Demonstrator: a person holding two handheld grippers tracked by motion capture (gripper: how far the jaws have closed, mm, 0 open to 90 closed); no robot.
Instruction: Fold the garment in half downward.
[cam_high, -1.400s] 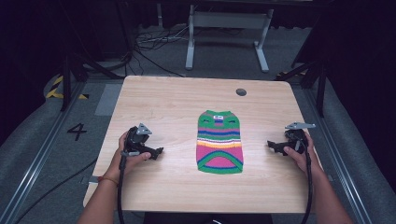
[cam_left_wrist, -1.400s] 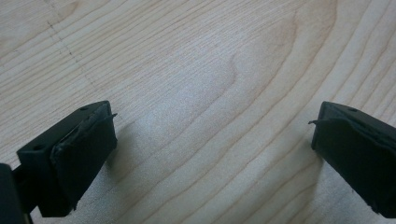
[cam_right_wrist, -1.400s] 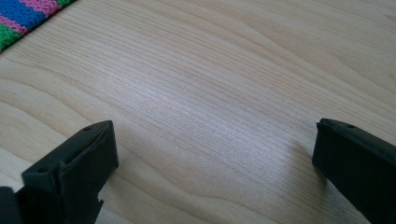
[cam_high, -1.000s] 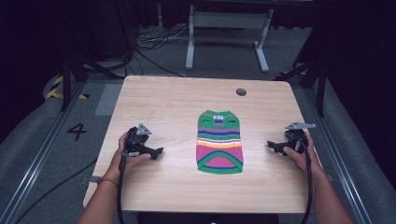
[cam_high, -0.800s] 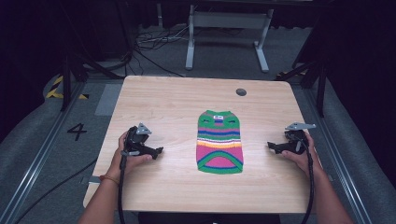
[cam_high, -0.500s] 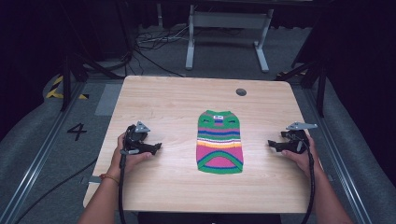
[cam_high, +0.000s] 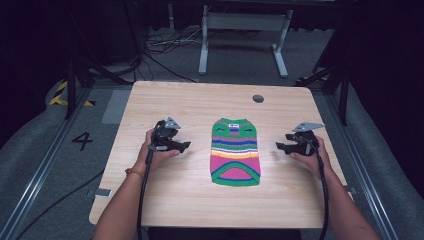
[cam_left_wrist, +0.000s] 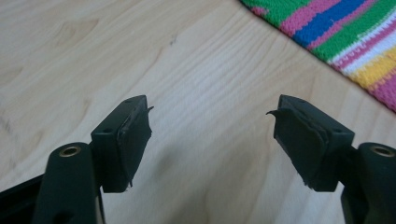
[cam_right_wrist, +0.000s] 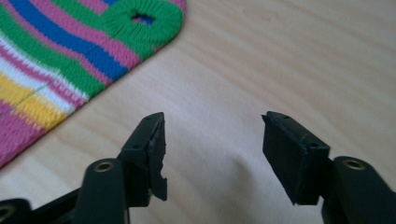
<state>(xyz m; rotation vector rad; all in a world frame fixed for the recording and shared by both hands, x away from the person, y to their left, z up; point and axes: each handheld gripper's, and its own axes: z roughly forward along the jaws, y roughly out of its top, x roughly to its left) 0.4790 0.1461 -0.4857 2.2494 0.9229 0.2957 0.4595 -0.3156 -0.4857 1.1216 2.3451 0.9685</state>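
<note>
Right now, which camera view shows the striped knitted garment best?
The high view: the whole striped knitted garment lies flat mid-table, neckline to hem. The left gripper view catches just one striped corner; the right gripper view shows an edge with a round green opening.

- You have a light wooden table (cam_high: 200, 200) with rounded corners and a round grommet hole (cam_high: 258, 98) near its far edge.
- A striped knitted garment (cam_high: 235, 151) in green, pink, blue, white and yellow lies flat at the middle of your table, collar toward the far edge.
</note>
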